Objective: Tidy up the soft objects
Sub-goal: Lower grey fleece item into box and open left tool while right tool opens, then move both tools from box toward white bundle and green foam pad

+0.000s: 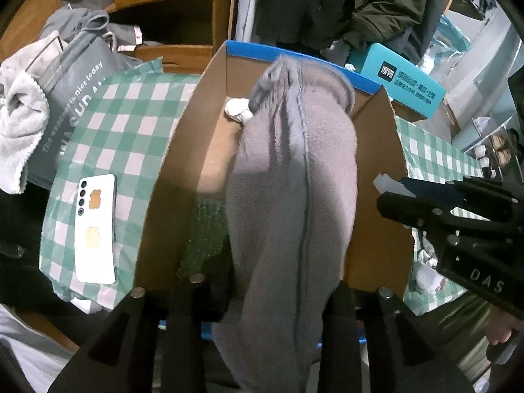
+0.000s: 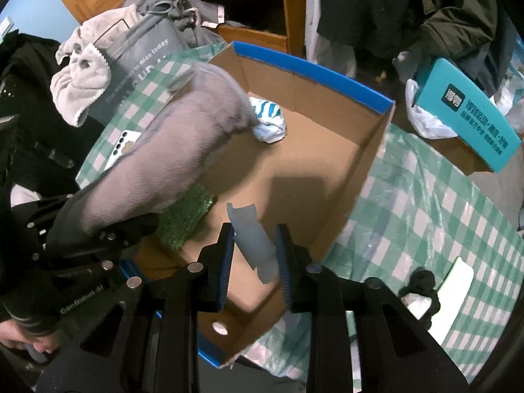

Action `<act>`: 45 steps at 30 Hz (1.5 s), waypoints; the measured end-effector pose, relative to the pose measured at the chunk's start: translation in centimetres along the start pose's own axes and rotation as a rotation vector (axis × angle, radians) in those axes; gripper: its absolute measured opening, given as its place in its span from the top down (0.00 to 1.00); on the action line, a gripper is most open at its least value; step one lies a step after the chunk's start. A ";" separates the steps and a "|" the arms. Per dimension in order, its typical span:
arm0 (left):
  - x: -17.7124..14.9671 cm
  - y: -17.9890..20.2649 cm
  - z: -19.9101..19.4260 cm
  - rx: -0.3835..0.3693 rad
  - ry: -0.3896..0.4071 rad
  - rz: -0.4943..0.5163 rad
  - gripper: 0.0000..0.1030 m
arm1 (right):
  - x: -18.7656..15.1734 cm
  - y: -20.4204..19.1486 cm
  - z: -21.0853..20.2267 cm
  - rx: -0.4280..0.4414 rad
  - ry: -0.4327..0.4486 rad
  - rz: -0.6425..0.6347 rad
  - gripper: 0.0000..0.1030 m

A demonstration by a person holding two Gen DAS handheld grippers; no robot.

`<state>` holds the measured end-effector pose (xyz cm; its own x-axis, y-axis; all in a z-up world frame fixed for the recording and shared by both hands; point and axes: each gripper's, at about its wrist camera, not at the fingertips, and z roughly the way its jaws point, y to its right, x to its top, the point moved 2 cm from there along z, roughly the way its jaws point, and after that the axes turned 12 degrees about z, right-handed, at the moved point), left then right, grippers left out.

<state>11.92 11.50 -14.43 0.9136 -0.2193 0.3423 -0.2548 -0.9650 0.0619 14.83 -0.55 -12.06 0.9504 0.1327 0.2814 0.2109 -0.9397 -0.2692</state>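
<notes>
Fleece (image 1: 288,196) hides left tongs' (image 1: 278,298) tips.

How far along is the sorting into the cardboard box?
Done: a blue-and-white striped cloth lies in the cardboard box. In hand: the left hand-held gripper holds a grey fleece garment over it. Left: a pale towel and a black item lie outside.

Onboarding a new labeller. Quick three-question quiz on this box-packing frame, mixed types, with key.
1. True or false: the left gripper holds the grey fleece garment above the cardboard box.
2. Which lies inside the box?
A white phone
B blue-striped cloth
C teal carton
3. Fill in: the tablecloth is checked green and ____.

Key: 1 true; 2 B; 3 white.
</notes>
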 end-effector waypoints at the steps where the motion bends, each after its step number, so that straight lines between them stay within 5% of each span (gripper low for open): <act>1: 0.0 0.0 0.1 -0.002 -0.001 -0.002 0.68 | 0.0 -0.1 0.1 -0.001 -0.002 -0.005 0.72; 16: -0.5 0.0 -1.3 0.015 0.013 -0.018 0.42 | 0.1 0.6 -1.7 -0.015 0.056 0.018 0.53; 45: 1.1 10.8 -1.5 -0.015 -0.003 0.162 0.34 | -3.5 10.4 -7.1 -0.088 0.119 0.137 0.38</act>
<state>9.66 1.03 -12.00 0.8611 -0.3728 0.3457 -0.4040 -0.9146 0.0200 12.13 -13.04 -9.35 0.9340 -0.0316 0.3560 0.0558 -0.9710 -0.2325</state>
